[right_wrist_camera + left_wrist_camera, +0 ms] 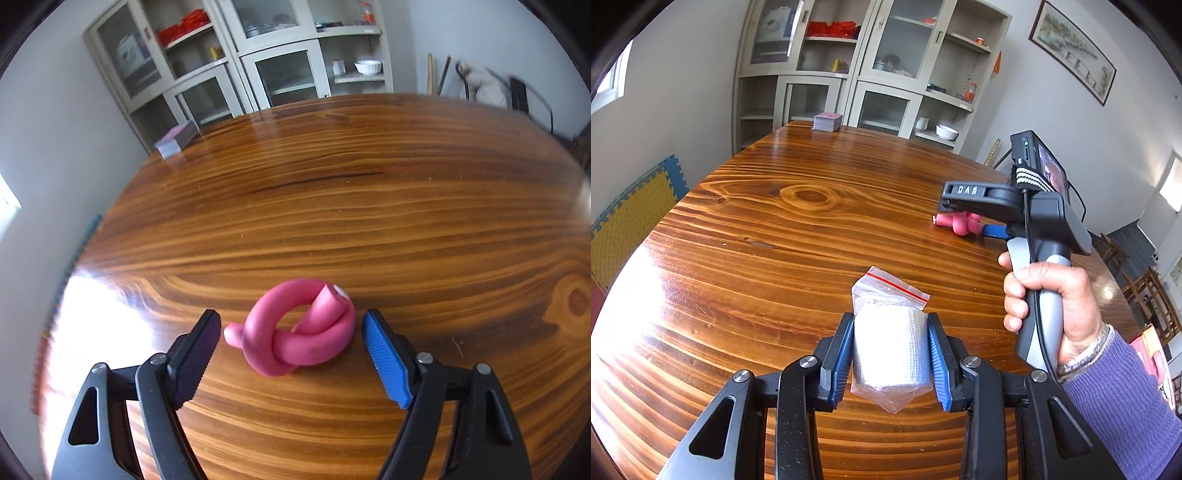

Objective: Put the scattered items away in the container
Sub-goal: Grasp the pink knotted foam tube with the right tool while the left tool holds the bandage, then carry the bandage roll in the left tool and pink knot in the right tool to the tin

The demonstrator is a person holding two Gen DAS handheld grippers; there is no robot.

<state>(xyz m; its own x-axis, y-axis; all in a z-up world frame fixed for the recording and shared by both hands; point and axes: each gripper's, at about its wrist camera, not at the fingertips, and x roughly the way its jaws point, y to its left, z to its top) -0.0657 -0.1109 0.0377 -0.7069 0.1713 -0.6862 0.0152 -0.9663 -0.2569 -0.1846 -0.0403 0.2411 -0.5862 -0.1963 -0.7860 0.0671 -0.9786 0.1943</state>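
Both wrist views look steeply down, close over the shared wooden table (775,221), toward the same cabinets (258,55)

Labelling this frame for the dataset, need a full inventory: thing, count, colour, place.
bagged gauze roll: 1, white, in clear zip bag, gripped by the left tool
foam tube: 1, pink, knotted, on the table between the right tool's fingers, untouched
table: 1, brown wood, under everything
card stack: 1, pinkish top, far table edge
cabinet: 1, grey, back wall
bowl: 1, white, cabinet shelf
picture: 1, framed, right wall
left tool: 1, black, blue pads, shut on roll
right tool: 1, black, open
hand: 1, purple sleeve, holding right tool
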